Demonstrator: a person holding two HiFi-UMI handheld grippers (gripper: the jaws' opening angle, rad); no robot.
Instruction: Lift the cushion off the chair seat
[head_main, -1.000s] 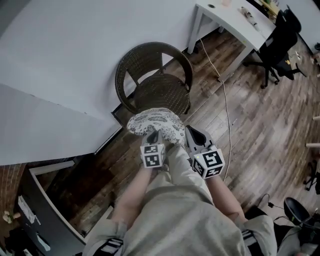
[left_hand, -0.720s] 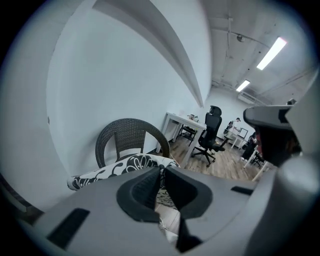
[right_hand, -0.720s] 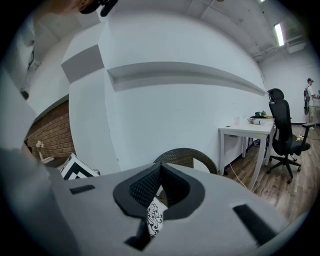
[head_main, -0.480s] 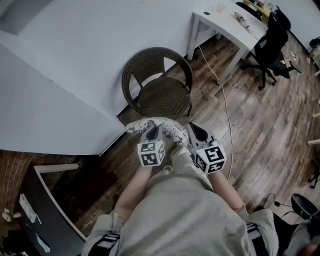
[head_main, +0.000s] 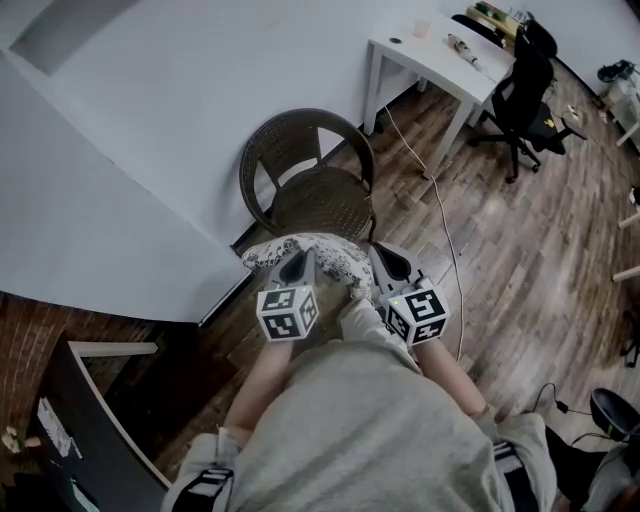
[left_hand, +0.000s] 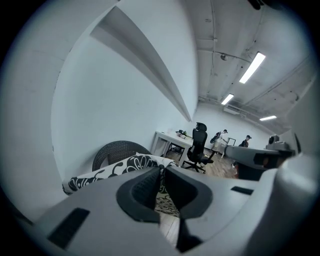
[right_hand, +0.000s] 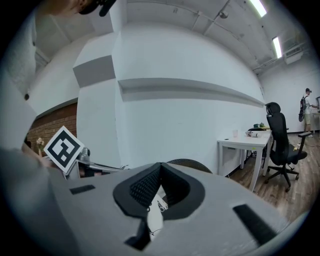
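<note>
Cushion (head_main: 338, 258), white with dark floral print

A white table (head_main: 440, 50) stands against a white wall (head_main: 180, 120), with 1 small cup (head_main: 421, 27) on its top at the wall end. A black office chair (head_main: 520, 85) sits just beside the table, and a pale cable (head_main: 456, 280) trails from under the table across the wooden floor (head_main: 530, 250). Well apart from the table is a stretch of brick wall (head_main: 40, 330).
</note>
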